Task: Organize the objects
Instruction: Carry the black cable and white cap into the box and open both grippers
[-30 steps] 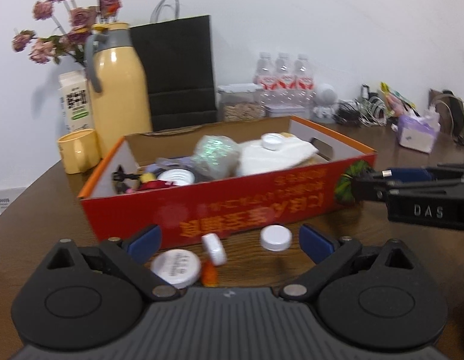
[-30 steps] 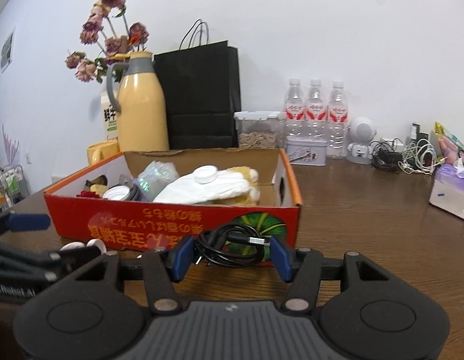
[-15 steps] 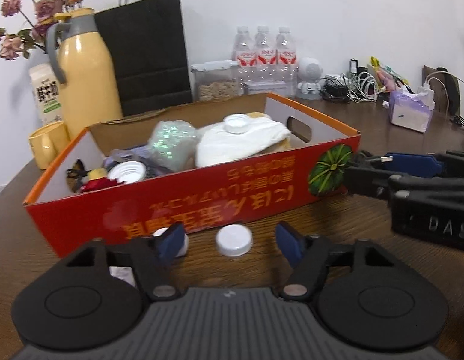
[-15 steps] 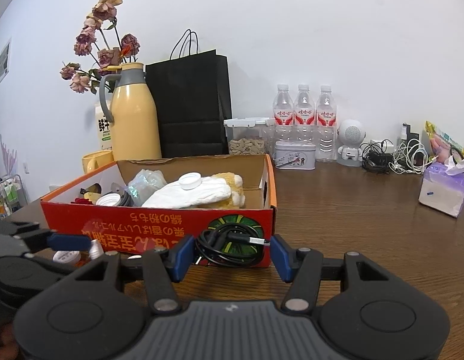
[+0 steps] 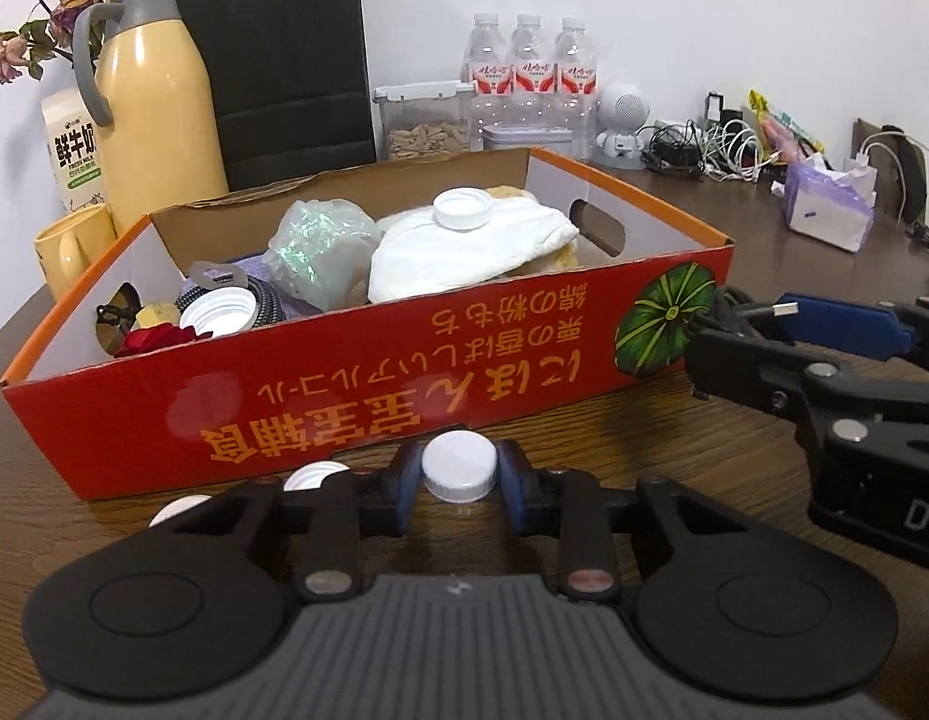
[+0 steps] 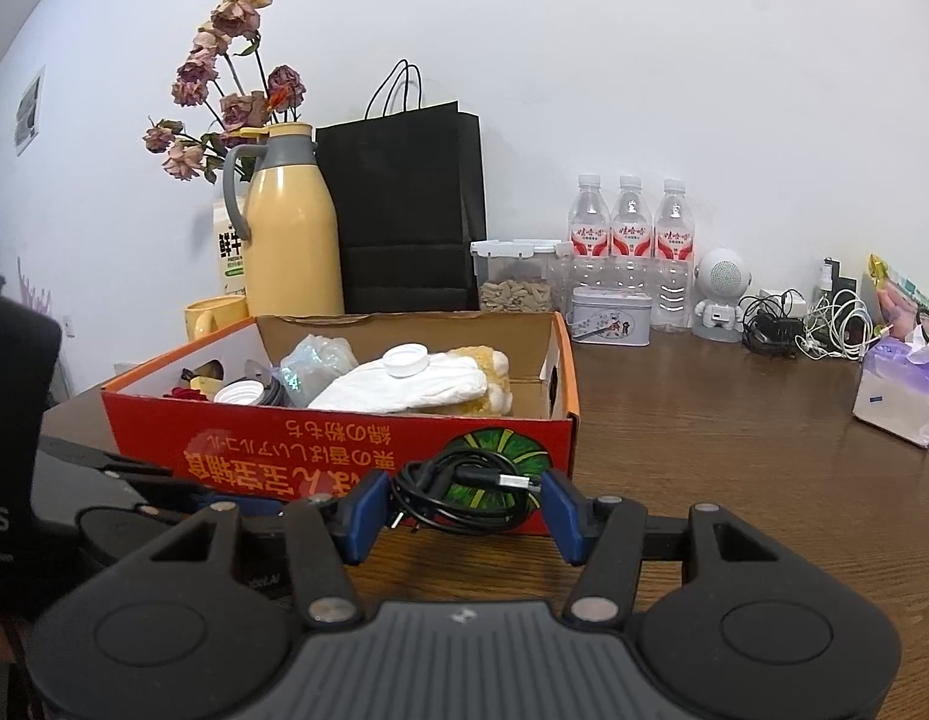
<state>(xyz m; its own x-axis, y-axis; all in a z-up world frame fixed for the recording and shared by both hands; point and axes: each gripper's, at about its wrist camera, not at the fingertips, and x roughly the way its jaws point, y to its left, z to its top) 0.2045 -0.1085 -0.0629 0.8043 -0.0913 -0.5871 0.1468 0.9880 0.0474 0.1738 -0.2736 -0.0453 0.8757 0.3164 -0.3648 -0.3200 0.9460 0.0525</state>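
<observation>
White bottle cap (image 5: 459,465), lower centre: light, rigid, likely slick plastic; take by ribbed rim. Left gripper (image 5: 458,483) fingers closing around it. Right gripper (image 6: 464,507) fingers clenched on floppy black cable coil (image 6: 461,489).

I am working in what is looking like a lived-in home or a small office corner. A dark wooden counter (image 6: 734,420) is running along a plain white wall (image 6: 644,90), and everyday clutter is crowding it: a tall yellow thermos jug with a grey handle (image 6: 290,228), dried pink roses (image 6: 224,90), a black paper carrier bag (image 6: 404,210), three clear plastic water bottles (image 6: 629,240), a milk carton (image 5: 74,150), tangled charger cables (image 6: 806,324) and a purple tissue pack (image 6: 899,390).
</observation>
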